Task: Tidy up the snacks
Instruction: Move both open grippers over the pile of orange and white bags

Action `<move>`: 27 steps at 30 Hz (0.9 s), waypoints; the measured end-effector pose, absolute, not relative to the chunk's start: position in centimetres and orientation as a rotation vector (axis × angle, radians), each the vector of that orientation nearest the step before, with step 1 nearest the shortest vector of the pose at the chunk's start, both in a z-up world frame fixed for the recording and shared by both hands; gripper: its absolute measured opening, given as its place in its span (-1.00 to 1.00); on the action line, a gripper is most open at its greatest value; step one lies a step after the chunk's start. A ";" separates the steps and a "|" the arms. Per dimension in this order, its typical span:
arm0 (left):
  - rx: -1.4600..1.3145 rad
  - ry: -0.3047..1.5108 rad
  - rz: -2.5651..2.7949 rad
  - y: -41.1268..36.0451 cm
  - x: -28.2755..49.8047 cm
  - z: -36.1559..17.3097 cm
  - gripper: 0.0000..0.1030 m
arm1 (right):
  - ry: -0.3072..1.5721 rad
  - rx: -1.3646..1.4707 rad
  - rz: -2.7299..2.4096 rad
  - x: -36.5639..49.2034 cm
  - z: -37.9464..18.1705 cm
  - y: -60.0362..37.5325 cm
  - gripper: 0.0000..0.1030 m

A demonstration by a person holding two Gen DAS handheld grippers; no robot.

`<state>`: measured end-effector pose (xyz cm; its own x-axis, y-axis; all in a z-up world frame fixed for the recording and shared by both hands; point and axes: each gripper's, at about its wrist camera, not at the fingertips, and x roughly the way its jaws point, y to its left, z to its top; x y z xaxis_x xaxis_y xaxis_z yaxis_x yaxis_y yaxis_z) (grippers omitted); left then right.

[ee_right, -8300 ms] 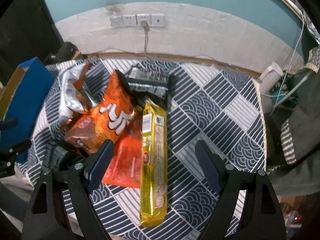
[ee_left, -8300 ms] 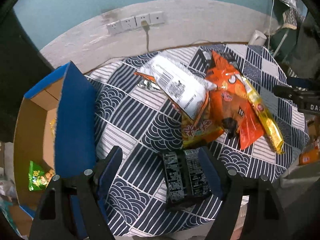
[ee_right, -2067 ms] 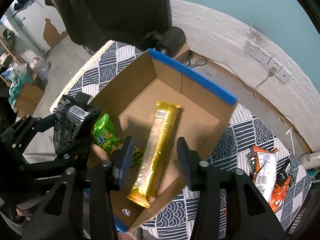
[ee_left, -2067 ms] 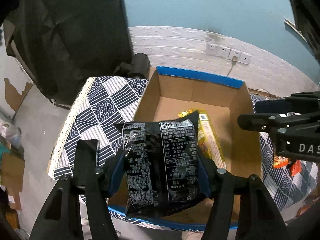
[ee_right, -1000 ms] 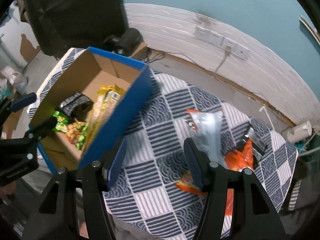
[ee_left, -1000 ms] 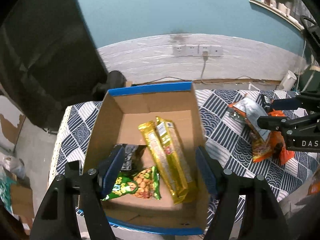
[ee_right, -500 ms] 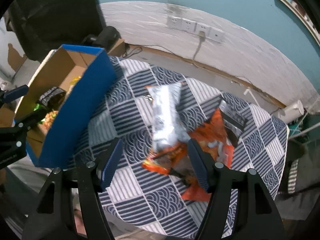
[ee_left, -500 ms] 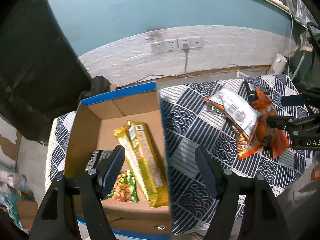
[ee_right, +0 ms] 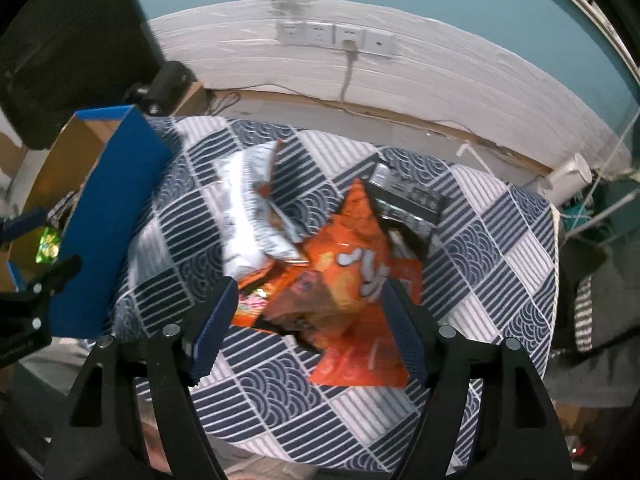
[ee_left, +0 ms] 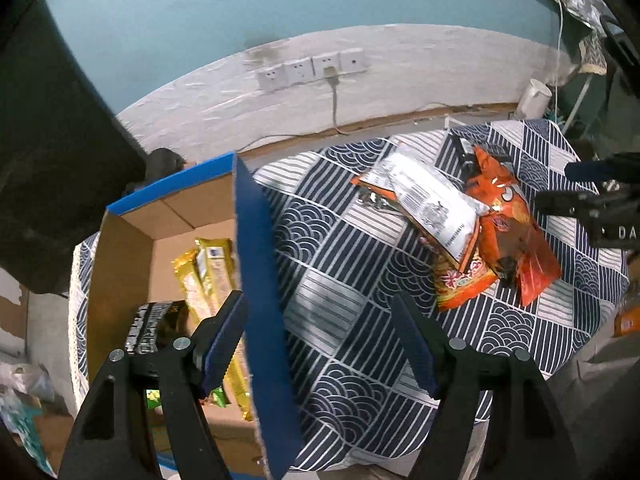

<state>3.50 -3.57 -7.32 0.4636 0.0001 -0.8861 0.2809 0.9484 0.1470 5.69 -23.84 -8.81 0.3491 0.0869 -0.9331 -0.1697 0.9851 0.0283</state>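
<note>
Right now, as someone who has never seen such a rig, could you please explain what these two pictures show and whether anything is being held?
A person holds a hand-operated two-finger gripper in each hand; each carries a fisheye camera looking along its fingers. One picture is from the left gripper, the other from the right gripper. Both hold nothing; the right one's jaws are opening above the snack pile. On the navy-and-white patterned tablecloth lie a silver foil snack bag, orange crinkly snack bags and a black packet. The blue-edged cardboard box already holds long gold-wrapped packs, a black foil packet and a green bag.
</note>
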 end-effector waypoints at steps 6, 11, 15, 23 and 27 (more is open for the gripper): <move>0.290 1.102 -0.189 -4.8 4.5 -8.1 0.46 | 1.245 -0.022 0.135 6.6 -10.5 -25.8 0.44; 0.301 1.100 -0.192 -6.1 5.5 -8.7 0.46 | 1.276 0.060 0.134 7.6 -11.8 -26.9 0.44; 0.316 1.108 -0.188 -6.9 6.3 -9.6 0.46 | 1.298 0.067 0.111 8.4 -13.0 -27.5 0.44; 0.320 1.144 -0.193 -7.6 7.8 -11.6 0.46 | 1.326 0.094 0.092 9.5 -15.1 -28.2 0.44; 0.317 1.144 -0.203 -8.2 8.6 -12.1 0.46 | 1.332 0.094 0.076 10.1 -16.1 -28.3 0.44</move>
<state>8.58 -8.17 -12.09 0.4025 0.0035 -0.9154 0.3179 0.9372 0.1434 10.07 -28.26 -16.14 0.2353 0.1089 -0.9658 -0.0016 0.9937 0.1117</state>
